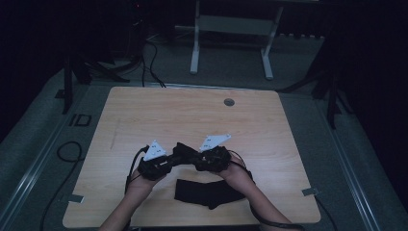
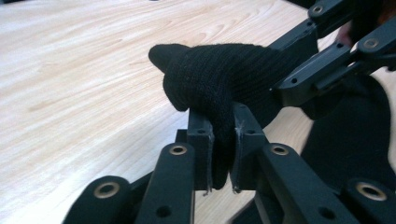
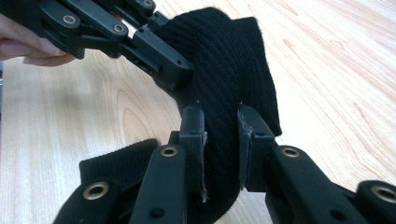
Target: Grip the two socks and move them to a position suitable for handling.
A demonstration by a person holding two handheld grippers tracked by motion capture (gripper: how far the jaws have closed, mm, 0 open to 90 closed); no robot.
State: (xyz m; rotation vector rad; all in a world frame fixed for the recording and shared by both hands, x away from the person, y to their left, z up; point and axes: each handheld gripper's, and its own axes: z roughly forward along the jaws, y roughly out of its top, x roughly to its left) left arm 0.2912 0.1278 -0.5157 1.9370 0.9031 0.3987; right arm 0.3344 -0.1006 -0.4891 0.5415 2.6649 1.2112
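A black knit sock point(image 1: 183, 150) hangs bunched between both grippers, just above the wooden table point(image 1: 192, 120). My left gripper point(image 1: 174, 157) is shut on one part of the sock point(image 2: 210, 79), with its jaws point(image 2: 222, 126) pinching a fold. My right gripper point(image 1: 192, 158) is shut on another part of the sock point(image 3: 224, 60), and the fabric runs between its jaws point(image 3: 221, 116). The two grippers nearly touch tip to tip. In each gripper view the other gripper grips the same sock from the side. A second black sock point(image 1: 207, 192) lies flat on the table in front of the hands.
The second sock's ribbed end point(image 3: 116, 161) lies just under the right gripper. A round grommet hole point(image 1: 229, 102) sits near the table's far edge. Cables point(image 1: 67, 151) run on the floor to the left, and a white desk frame point(image 1: 231, 43) stands beyond the table.
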